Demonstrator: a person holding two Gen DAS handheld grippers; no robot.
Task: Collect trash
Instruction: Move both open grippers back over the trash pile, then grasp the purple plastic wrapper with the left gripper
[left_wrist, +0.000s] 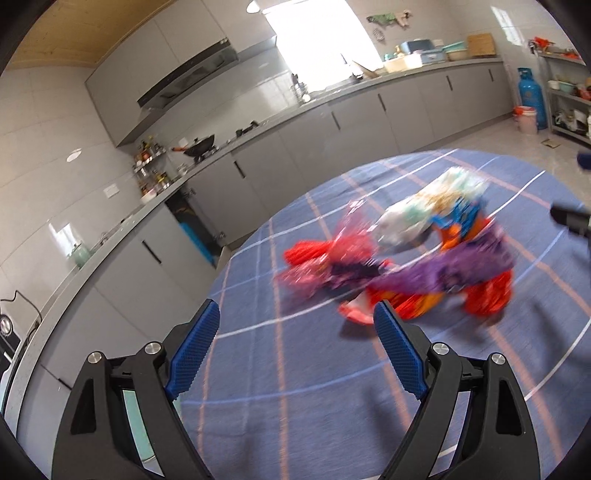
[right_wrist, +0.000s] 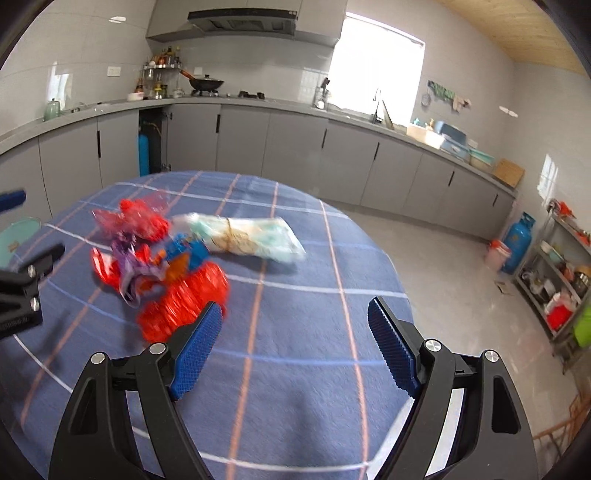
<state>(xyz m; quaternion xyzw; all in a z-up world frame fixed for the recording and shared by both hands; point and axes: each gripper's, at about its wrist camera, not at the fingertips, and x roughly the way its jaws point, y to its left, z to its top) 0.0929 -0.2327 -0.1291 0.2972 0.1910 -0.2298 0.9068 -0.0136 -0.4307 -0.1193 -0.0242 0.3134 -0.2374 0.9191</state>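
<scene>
A blurred heap of crumpled wrappers lies on the round table with a blue checked cloth (left_wrist: 295, 387). It holds red wrappers (left_wrist: 314, 251), a purple wrapper (left_wrist: 443, 269) and a white and teal packet (left_wrist: 424, 210). My left gripper (left_wrist: 297, 317) is open and empty, just short of the heap. In the right wrist view the red wrappers (right_wrist: 181, 306), the purple wrapper (right_wrist: 133, 266) and the white packet (right_wrist: 243, 232) lie ahead and to the left. My right gripper (right_wrist: 295, 314) is open and empty above the cloth (right_wrist: 295, 387).
Grey kitchen cabinets (right_wrist: 295, 147) and a counter with a wok (right_wrist: 205, 83) run behind the table. A blue gas cylinder (right_wrist: 519, 242) and a metal rack (right_wrist: 565, 273) stand at the far right. The left gripper's body (right_wrist: 26, 284) shows at the right wrist view's left edge.
</scene>
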